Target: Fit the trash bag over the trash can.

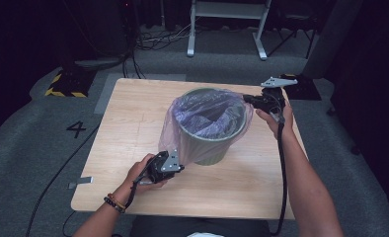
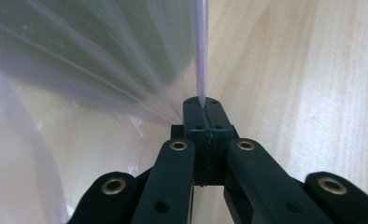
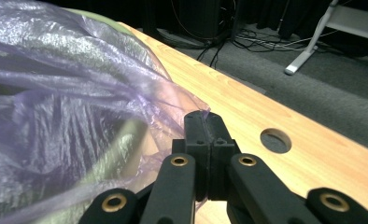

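Grippers, left [image 1: 175, 165] and right [image 1: 254, 101], are both clamped on my thin, slippery bag [image 1: 210, 116] over the bin [image 1: 214, 148]; I judge its edges the best hold.

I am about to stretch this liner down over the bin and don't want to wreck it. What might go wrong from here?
1. Tearing: the left gripper is shut on a thin edge of the purple bag, which fans out taut from the jaws; pulling harder may rip it.
2. Tipping: the green bin stands free on the table, with the right gripper pinching the bag at the far rim; uneven pulls may tilt or drag it.
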Demonstrator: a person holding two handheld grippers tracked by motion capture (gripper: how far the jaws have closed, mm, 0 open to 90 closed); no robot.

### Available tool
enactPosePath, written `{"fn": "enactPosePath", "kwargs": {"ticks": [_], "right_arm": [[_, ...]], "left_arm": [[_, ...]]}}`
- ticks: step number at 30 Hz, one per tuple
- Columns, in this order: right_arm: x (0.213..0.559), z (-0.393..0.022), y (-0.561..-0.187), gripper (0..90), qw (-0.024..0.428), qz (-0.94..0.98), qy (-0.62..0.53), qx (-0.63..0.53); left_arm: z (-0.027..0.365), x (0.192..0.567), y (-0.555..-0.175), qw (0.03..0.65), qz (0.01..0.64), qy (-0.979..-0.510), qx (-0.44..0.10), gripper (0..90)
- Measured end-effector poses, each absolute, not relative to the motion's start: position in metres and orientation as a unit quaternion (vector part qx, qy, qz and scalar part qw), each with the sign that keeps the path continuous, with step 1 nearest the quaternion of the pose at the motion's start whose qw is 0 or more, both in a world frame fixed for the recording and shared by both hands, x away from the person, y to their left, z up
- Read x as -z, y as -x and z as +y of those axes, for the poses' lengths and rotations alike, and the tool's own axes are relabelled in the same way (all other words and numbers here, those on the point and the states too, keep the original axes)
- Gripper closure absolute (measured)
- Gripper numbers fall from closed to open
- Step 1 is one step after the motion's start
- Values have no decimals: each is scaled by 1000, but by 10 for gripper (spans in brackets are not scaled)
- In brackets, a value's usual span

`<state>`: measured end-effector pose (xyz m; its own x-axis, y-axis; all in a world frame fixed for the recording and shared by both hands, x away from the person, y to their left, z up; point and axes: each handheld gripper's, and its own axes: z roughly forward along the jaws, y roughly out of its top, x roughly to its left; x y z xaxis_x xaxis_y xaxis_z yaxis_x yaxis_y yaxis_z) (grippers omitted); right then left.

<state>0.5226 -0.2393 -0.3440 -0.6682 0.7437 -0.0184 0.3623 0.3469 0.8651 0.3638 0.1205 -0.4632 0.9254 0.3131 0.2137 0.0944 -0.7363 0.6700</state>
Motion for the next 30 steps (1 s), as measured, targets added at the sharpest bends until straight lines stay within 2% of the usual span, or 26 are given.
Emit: {"fn": "enactPosePath", "kwargs": {"ticks": [2,3,6,7,11,14,17,21,30], "right_arm": [[349,-244,-522,900,201,789,-355,-460],[351,-245,-522,900,197,787,-358,-462],[356,-247,-522,897,199,784,-363,-462],[356,-248,-522,897,197,783,-363,-465],[357,-250,-522,894,198,774,-368,-476],[357,-249,-523,890,200,772,-367,-479],[355,-247,-523,886,203,770,-366,-482],[353,-245,-523,873,205,771,-359,-485],[349,-243,-524,865,209,777,-347,-482]], "left_arm": [[122,462,-362,354,111,-916,-156,900],[124,460,-362,363,116,-912,-154,830],[138,445,-359,411,138,-887,-155,474],[145,438,-357,435,140,-876,-154,397],[174,401,-352,527,155,-822,-150,245],[192,374,-358,577,167,-784,-158,223],[200,353,-370,587,185,-767,-179,217],[193,338,-389,549,209,-774,-235,209],[174,335,-449,455,235,-808,-291,242]]}}
